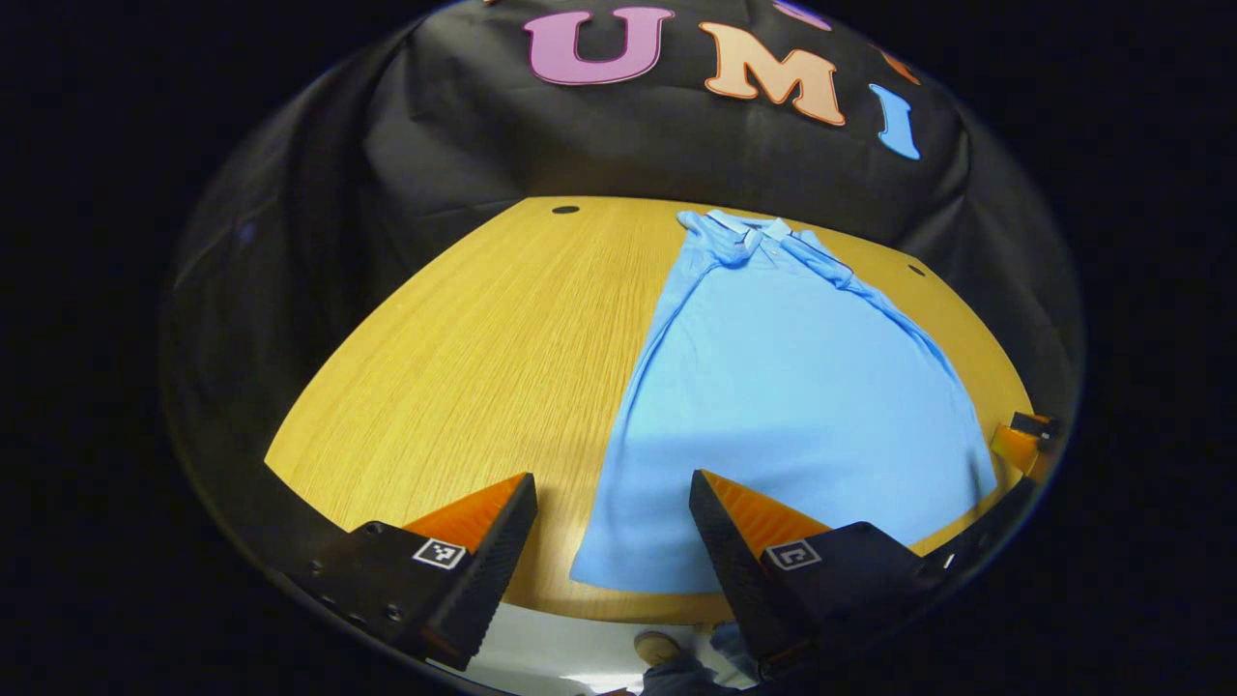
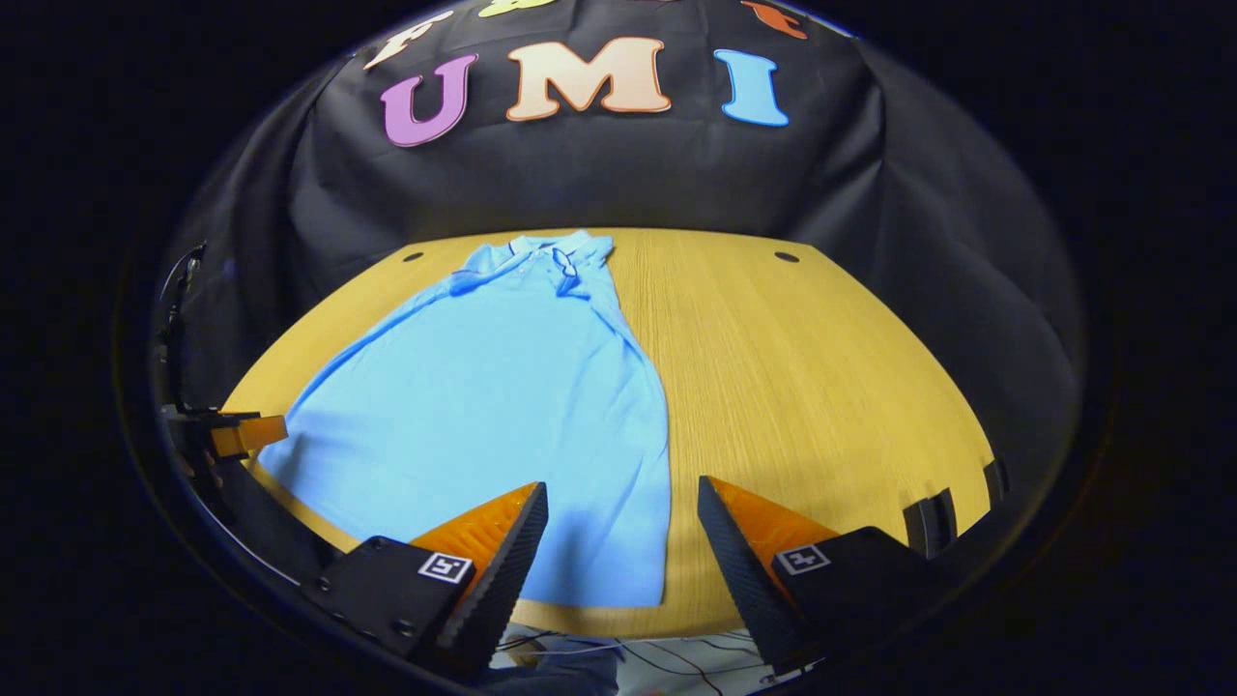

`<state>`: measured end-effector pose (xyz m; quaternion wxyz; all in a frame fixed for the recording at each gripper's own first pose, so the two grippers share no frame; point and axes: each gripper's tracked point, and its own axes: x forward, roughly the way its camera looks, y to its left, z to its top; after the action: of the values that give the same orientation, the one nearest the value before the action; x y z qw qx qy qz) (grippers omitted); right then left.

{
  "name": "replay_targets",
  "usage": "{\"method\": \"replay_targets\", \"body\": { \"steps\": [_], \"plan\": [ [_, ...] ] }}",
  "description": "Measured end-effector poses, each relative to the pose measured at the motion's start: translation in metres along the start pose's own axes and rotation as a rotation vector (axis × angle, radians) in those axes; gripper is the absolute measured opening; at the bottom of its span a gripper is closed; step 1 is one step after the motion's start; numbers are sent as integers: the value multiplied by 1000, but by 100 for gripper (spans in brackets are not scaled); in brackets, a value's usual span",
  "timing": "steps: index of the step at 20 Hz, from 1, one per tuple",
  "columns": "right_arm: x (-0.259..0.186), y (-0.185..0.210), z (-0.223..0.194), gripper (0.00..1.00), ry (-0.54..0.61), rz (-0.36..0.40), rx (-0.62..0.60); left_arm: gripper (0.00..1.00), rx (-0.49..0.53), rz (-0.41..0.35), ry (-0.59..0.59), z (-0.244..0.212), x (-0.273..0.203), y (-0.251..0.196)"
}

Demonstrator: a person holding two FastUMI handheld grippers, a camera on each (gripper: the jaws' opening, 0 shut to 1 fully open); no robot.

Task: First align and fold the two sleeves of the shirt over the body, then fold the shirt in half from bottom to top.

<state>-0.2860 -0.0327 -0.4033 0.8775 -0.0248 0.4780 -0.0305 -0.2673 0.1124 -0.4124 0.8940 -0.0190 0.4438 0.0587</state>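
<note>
In the left gripper view, the left gripper (image 1: 614, 527) hangs spread over the hem corner of the shirt (image 1: 783, 387), at five o'clock on the table (image 1: 483, 358).

In the right gripper view, the right gripper (image 2: 623, 532) is equally spread above the opposite corner, likely readying the bottom-to-top fold.

The left gripper (image 1: 614, 507), at the bottom of the left gripper view, has two wedge-shaped fingers (image 1: 503, 541) with ribbed inner faces, tapering to points; each sits on a dark blocky mount bearing a small square black-and-white marker; small round screws dot the lower left mount. The right gripper (image 2: 623, 512), at the bottom of the right gripper view, has the same build; a thin dark cable rises at that view's left edge; a brown shoe (image 1: 657, 646) shows at the left gripper view's bottom centre.
</note>
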Motion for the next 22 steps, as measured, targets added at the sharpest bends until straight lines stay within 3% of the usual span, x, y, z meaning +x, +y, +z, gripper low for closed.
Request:
{"method": "replay_targets", "body": {
  "steps": [4,7,9,11,13,14,15,16,17,22],
  "plan": [
    [4,0,-18,94,46,-18,16,97,35,7,17,-11,-1,-3],
    [5,-2,-36,98,93,-19,41,100,60,1,22,-12,-1,-8],
    [5,3,-36,98,93,-10,33,93,59,-6,30,-12,0,-11],
    [6,14,-36,85,93,35,9,83,64,-27,18,-11,1,-18],
    [9,26,-34,39,80,67,-23,65,78,-72,27,-10,2,-31],
    [8,30,-30,2,60,72,-47,52,81,-94,33,-10,2,-37],
    [12,35,-33,6,71,94,-59,30,71,-94,36,-9,4,-38],
    [12,39,-32,0,74,117,-64,7,66,-81,48,-9,3,-38],
    [11,40,-34,3,89,129,-62,0,69,-71,56,-9,5,-38],
    [5,38,-15,3,64,170,-13,0,-25,-100,116,-2,1,-50]
  ]
}}
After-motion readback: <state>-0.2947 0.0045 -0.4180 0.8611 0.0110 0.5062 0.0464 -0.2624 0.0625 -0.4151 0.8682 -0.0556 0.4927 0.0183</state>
